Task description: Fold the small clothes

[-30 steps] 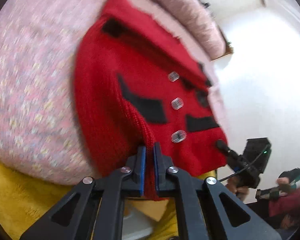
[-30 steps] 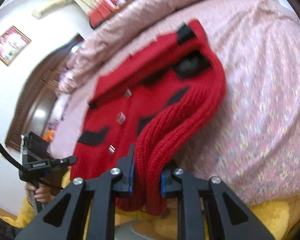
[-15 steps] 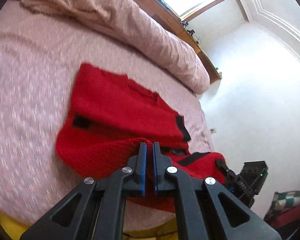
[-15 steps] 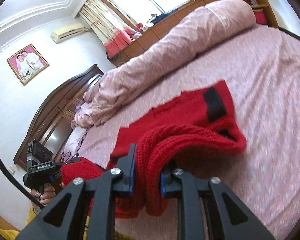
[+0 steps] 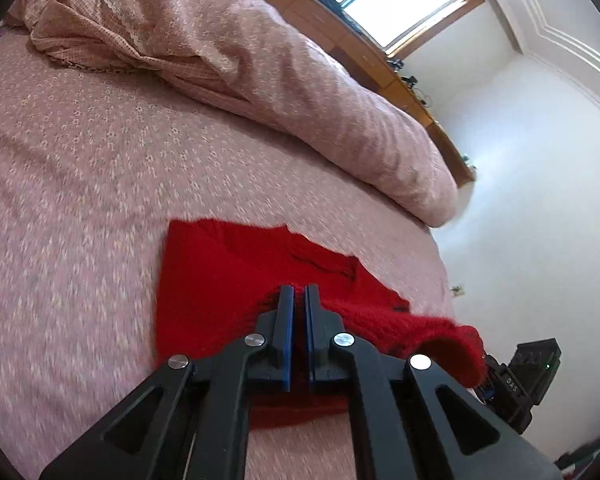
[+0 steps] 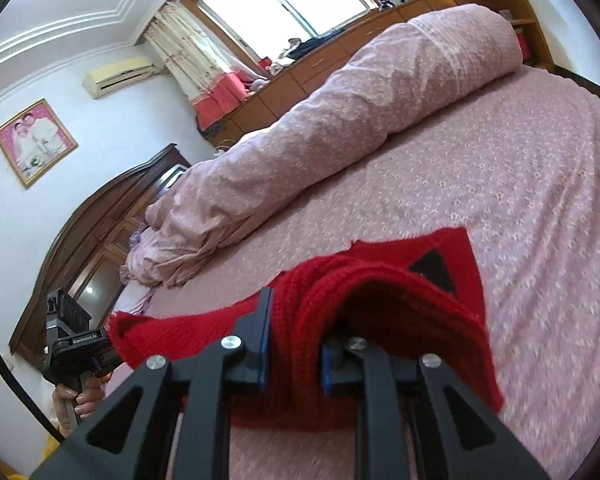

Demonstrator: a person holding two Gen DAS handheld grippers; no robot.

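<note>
A small red knit sweater (image 5: 212, 276) with black patches lies on the pink flowered bed sheet (image 5: 68, 168), its near half lifted and carried over the far half. My left gripper (image 5: 299, 292) is shut on a thin edge of the knit. My right gripper (image 6: 296, 308) is shut on a thick bunch of the sweater (image 6: 380, 292), which drapes over its right finger. A black patch (image 6: 436, 270) shows on the far part. The right gripper also shows in the left wrist view (image 5: 516, 376), and the left gripper in the right wrist view (image 6: 80, 344).
A rolled pink quilt (image 6: 340, 120) lies along the far side of the bed (image 6: 540, 160). A wooden headboard (image 6: 100, 208) stands at the left, low cabinets (image 6: 340, 48) under the window. The bed's right edge (image 5: 440, 248) meets a white wall.
Both grippers have carried the sweater's near edge up and forward over its far half. The buttoned front is folded under and out of sight; the views now look across the bed.
</note>
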